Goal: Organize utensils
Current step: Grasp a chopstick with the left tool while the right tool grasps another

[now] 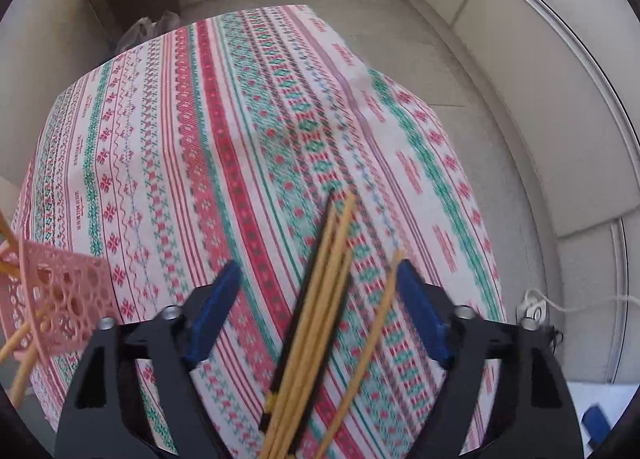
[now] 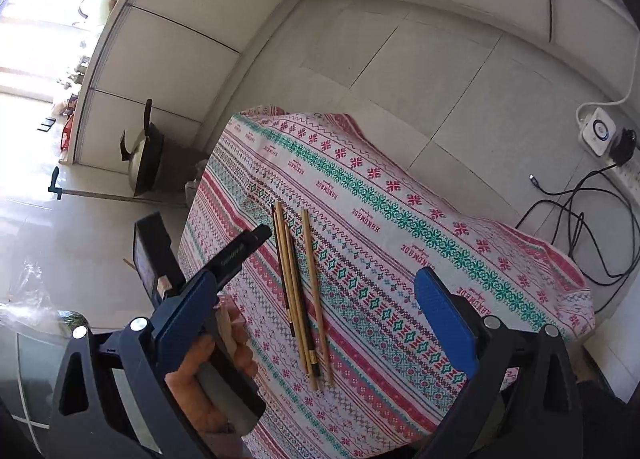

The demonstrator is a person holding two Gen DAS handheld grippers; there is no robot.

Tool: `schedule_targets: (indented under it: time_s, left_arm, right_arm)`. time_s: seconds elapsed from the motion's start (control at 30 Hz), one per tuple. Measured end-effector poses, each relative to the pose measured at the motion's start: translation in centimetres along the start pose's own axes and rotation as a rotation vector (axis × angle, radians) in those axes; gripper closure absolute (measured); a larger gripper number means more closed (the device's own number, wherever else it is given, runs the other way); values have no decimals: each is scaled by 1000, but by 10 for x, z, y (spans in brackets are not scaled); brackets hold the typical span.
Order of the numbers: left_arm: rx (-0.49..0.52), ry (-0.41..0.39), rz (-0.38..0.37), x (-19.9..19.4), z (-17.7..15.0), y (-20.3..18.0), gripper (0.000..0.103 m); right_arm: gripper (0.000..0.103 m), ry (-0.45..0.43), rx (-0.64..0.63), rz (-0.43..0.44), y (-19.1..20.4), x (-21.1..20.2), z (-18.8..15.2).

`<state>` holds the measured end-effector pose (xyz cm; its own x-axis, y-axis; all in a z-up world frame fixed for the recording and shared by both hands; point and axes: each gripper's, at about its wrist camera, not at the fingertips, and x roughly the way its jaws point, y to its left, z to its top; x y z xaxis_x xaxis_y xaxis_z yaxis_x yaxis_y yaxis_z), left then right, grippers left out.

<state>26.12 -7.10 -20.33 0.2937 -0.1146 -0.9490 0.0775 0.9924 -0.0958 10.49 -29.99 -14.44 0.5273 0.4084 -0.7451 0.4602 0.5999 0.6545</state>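
Several chopsticks (image 1: pixel 320 299), pale bamboo and dark ones, lie in a loose bundle on the patterned tablecloth (image 1: pixel 180 139). My left gripper (image 1: pixel 318 267) points down over them, open, its blue pads (image 1: pixel 212 315) standing on either side of the bundle without pressing it. One bamboo stick lies close to the right pad. A pink perforated basket (image 1: pixel 60 299) holding a few chopsticks stands at the left edge. In the right wrist view the same chopsticks (image 2: pixel 300 291) lie ahead of my right gripper (image 2: pixel 316 277), which hovers open and empty above them. A hand (image 2: pixel 208 371) holds the left gripper (image 2: pixel 240 247).
The table's edges drop to a tiled floor on the far side and the right (image 2: pixel 440 59). A power strip with cables (image 2: pixel 600 139) lies on the floor at the right. A wok on a dark stand (image 2: pixel 144 163) is beyond the far-left corner.
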Motion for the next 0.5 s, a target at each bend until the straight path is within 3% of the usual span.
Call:
schedule_targets:
  time_s: [0.1, 0.5]
  left_arm:
    - [-56, 10, -22, 9, 16, 10, 51]
    - [-13, 59, 53, 49, 40, 1, 63]
  right_arm:
    - [7, -2, -8, -7, 0, 1, 4]
    - [7, 16, 12, -15, -7, 6, 13]
